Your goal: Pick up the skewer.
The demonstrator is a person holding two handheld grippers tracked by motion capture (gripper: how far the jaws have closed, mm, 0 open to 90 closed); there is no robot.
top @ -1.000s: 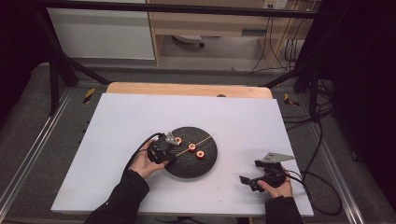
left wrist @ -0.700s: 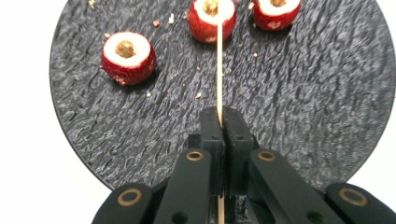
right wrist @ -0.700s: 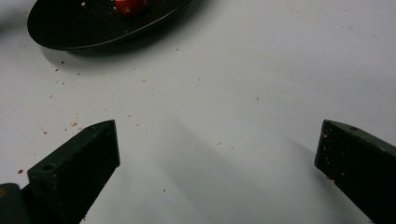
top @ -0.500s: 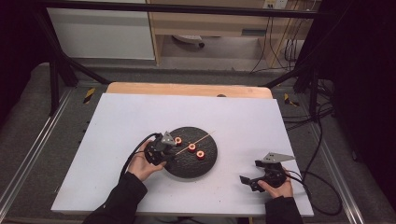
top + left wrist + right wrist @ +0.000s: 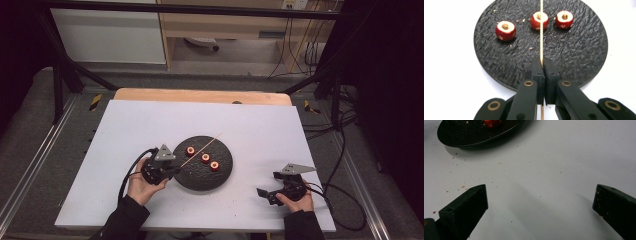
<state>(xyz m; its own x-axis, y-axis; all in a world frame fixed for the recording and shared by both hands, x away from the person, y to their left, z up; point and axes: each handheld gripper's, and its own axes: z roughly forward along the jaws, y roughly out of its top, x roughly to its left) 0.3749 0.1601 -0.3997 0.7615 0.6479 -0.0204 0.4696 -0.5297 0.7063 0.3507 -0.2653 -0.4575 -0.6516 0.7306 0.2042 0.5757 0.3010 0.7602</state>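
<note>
A round black plate lies in the middle of the white table. Three red cored fruit pieces sit on it in a row. My left gripper is at the plate's left rim, shut on a thin wooden skewer that reaches out over the plate and crosses the middle fruit piece. My right gripper rests low on the table right of the plate, jaws wide apart with nothing between them.
The white table top ends at a wooden strip at the back. Crumbs speckle the table near the plate's rim. Cables trail off the right side.
My left gripper has drawn back to the left, from over the plate to its left rim, with the skewer in it. The right gripper has kept still.
</note>
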